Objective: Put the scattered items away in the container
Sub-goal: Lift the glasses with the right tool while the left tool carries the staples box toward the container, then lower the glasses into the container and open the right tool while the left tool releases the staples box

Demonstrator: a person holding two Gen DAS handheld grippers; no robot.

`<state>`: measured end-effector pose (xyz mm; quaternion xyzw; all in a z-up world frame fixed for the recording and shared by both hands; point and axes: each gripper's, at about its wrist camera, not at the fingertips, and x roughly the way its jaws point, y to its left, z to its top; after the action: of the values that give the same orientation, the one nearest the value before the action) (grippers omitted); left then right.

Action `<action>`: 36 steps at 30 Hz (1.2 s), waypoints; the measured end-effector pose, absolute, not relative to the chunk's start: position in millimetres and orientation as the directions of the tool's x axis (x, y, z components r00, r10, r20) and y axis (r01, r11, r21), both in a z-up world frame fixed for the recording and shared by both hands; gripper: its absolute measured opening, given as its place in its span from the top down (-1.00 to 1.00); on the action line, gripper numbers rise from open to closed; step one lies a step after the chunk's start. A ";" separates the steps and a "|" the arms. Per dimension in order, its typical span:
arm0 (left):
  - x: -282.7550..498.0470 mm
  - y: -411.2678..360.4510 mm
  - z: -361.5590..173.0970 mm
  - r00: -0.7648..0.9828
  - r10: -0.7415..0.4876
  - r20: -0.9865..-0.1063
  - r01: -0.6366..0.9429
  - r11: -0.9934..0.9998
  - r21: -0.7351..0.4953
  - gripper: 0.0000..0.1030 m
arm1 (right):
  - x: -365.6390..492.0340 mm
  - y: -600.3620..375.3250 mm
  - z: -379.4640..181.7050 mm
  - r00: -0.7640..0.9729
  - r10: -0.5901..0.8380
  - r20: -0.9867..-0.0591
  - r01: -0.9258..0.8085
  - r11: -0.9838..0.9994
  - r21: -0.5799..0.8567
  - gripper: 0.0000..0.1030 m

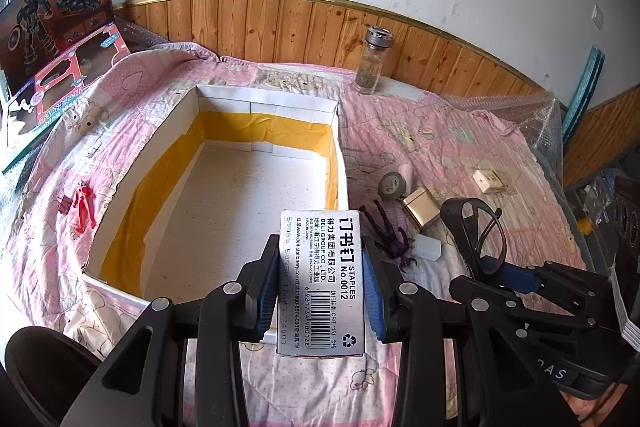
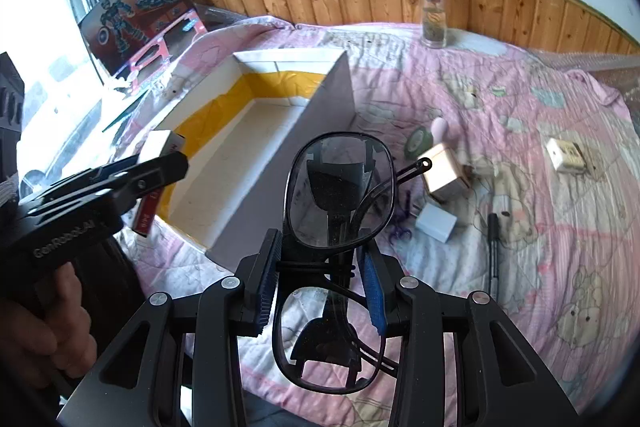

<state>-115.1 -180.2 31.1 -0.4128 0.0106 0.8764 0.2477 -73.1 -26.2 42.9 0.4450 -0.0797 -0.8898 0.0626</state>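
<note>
My left gripper (image 1: 322, 247) is shut on a grey staples box (image 1: 322, 283), held above the near right corner of the white container (image 1: 268, 103), whose inner walls carry yellow tape. My right gripper (image 2: 320, 243) is shut on black-framed glasses (image 2: 340, 195), just right of the container's side wall (image 2: 320, 131). On the pink quilt to the right lie a green tape roll (image 2: 418, 141), a gold box (image 2: 444, 175), a small white box (image 2: 436, 223), a purple figure (image 1: 390, 235), a cream square piece (image 2: 566, 155) and a black pen (image 2: 493, 251). A red figure (image 1: 82, 207) lies left of the container.
A glass jar (image 2: 434, 13) stands at the back by the wood-panelled wall. A toy package (image 1: 52, 39) leans at the back left. A hand (image 2: 40, 311) holds the left gripper's handle. Bubble wrap (image 1: 552, 123) edges the quilt at the right.
</note>
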 end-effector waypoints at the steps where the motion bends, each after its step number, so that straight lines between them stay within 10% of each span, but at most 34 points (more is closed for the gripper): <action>1: -116.9 -182.0 30.5 -0.536 0.425 -0.729 -0.440 -0.878 -0.188 0.25 | -74.7 -28.8 44.4 -0.596 -0.184 -0.782 0.046 -0.980 0.195 0.23; 36: -171.8 -227.8 25.1 -0.540 0.408 -0.736 -0.354 -0.904 -0.242 0.25 | -133.8 -105.5 80.0 -0.583 -0.247 -0.774 0.207 -0.966 0.153 0.22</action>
<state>-171.8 -227.8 25.1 -0.4278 -0.0319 0.8768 0.2172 -133.8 -105.5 80.0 0.4384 -0.0230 -0.8894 0.1276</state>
